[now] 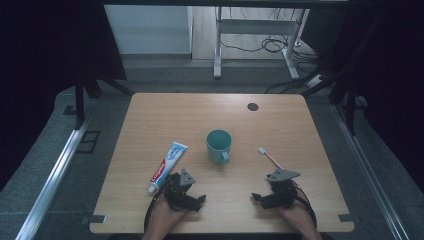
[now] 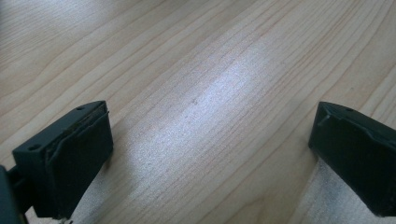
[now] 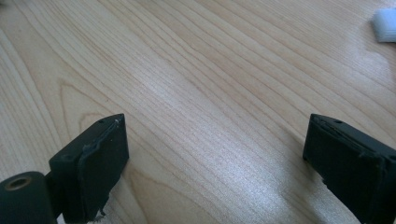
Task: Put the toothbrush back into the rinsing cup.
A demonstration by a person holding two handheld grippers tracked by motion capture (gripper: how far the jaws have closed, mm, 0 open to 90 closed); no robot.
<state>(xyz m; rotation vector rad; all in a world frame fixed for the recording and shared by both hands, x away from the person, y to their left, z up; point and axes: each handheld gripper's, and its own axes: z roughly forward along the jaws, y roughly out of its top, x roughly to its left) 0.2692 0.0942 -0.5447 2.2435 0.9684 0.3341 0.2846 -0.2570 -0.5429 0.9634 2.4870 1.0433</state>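
A teal cup (image 1: 219,145) with its handle toward me stands at the middle of the wooden table (image 1: 215,115). A white and blue toothpaste tube (image 1: 167,166) lies to its left, and a pink toothbrush (image 1: 269,157) with a white head lies to its right. My left gripper (image 1: 186,189) rests near the front edge just below the tube's cap end, open, with bare wood between its jaws (image 2: 210,144). Below the toothbrush, my right gripper (image 1: 276,191) is open over bare wood (image 3: 215,154). A small white piece (image 3: 385,25) shows at the top right corner of the right gripper view.
A dark round cable hole (image 1: 252,106) sits near the table's far right. Beyond the table are grey floor, a white desk frame (image 1: 218,45) and cables. Metal rails (image 1: 55,175) run along both sides.
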